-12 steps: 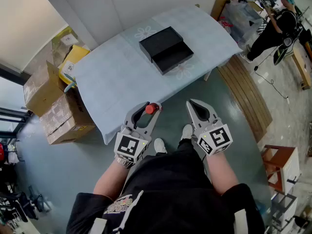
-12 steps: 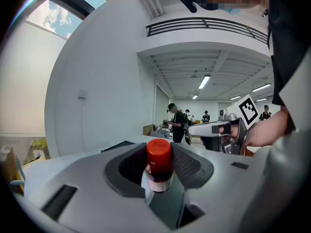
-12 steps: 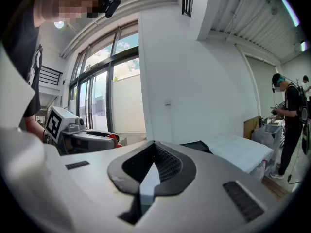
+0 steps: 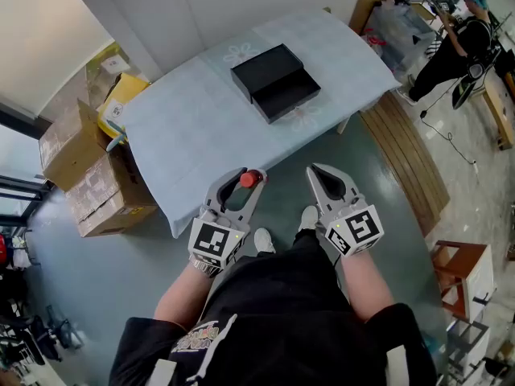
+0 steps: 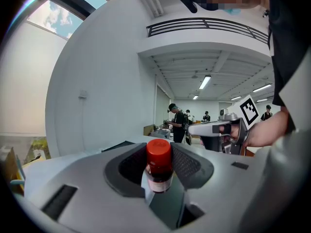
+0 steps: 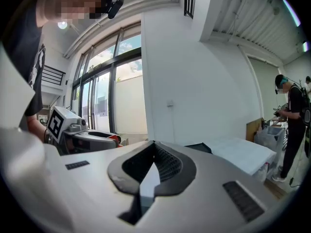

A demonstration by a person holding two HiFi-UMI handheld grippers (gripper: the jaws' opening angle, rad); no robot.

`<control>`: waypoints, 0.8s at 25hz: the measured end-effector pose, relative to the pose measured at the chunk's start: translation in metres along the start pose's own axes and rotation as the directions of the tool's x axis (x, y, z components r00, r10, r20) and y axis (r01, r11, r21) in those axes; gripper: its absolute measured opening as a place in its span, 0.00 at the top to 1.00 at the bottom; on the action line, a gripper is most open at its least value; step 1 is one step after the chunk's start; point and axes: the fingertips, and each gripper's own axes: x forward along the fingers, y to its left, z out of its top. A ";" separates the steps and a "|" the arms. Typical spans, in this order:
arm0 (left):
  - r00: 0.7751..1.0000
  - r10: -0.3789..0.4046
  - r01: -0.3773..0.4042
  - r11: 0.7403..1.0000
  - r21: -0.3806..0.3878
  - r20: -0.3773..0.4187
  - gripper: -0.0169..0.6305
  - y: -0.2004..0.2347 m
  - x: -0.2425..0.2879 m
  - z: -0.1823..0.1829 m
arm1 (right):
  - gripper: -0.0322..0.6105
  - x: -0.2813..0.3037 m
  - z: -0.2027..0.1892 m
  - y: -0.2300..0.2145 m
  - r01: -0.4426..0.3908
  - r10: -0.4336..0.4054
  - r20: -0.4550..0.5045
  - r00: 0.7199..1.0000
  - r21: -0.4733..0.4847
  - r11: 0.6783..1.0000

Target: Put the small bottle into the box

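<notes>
Left hand-held gripper (image 4: 244, 185) gripped the bottle (image 5: 159, 166), red cap up, just off the surface's (image 4: 193, 135) near edge. Open black box (image 4: 274, 81) sat toward the far edge. Right hand-held gripper (image 4: 316, 171) was closed, empty.

Head view: small bottle (image 4: 252, 179) showed only its red cap, the body was hidden inside the left gripper (image 4: 250, 174) jaws. Left gripper view: the bottle's base sat behind the pads and the label was too blurred to read. Box (image 4: 275, 81) at 12 o'clock: tray interior was too dark to tell contents. Table (image 4: 193, 135) underside was mostly hidden. Bystander (image 4: 459, 34) at 1 o'clock was too small for detail. Dark clutter (image 4: 24, 328) at 8 o'clock was cut by the left edge and couldn't be identified.
</notes>
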 end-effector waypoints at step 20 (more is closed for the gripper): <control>0.998 0.058 -0.058 0.998 -0.001 -0.005 0.74 0.009 0.028 0.008 | 0.94 0.018 0.013 -0.033 -0.061 0.061 0.003 0.998 -0.016 0.998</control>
